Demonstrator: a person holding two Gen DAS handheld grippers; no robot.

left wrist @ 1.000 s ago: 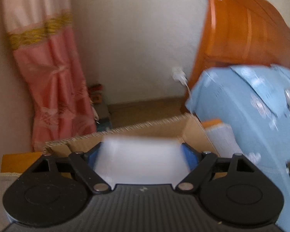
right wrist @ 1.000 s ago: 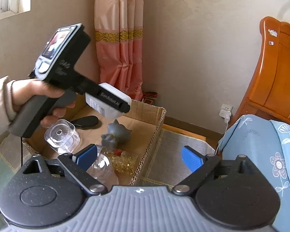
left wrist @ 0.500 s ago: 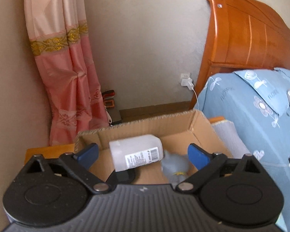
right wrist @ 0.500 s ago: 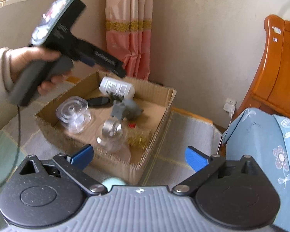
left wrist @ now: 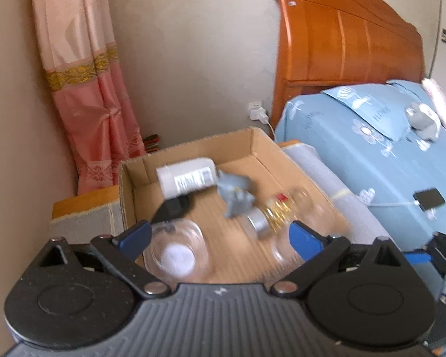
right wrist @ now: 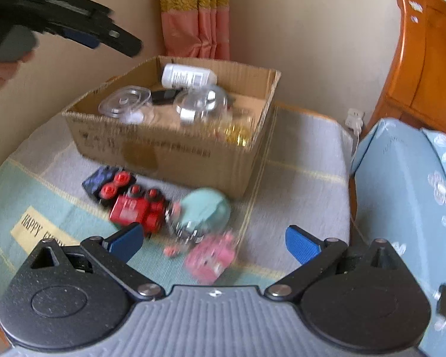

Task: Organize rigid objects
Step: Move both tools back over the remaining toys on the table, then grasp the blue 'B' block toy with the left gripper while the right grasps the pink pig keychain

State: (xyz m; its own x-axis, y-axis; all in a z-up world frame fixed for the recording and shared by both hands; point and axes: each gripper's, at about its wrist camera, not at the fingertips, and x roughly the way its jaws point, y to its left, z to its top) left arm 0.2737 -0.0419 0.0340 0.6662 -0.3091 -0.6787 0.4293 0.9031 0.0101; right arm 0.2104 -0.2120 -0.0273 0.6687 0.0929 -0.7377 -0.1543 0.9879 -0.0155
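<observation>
Cardboard box point(right wrist: 169, 148) is set on a cloth point(right wrist: 300, 178) beside the bed point(left wrist: 380, 154). A white bottle point(left wrist: 187, 177), grey figure point(left wrist: 235, 196), clear jar point(left wrist: 178, 253) and lid point(right wrist: 125, 101) are held inside it. A red train point(right wrist: 136, 208), teal ball point(right wrist: 205, 205) and pink toy point(right wrist: 211, 257) are seen just in front. The left gripper point(left wrist: 220, 235) is held above the box and the right gripper point(right wrist: 214, 241) above the toys, both spread wide with nothing held.

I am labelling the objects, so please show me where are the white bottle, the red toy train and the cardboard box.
white bottle point(right wrist: 188, 76): right wrist view, on its printed label.
red toy train point(right wrist: 136, 208): right wrist view, on its red body.
cardboard box point(right wrist: 169, 154): right wrist view, on its front outer wall.
</observation>
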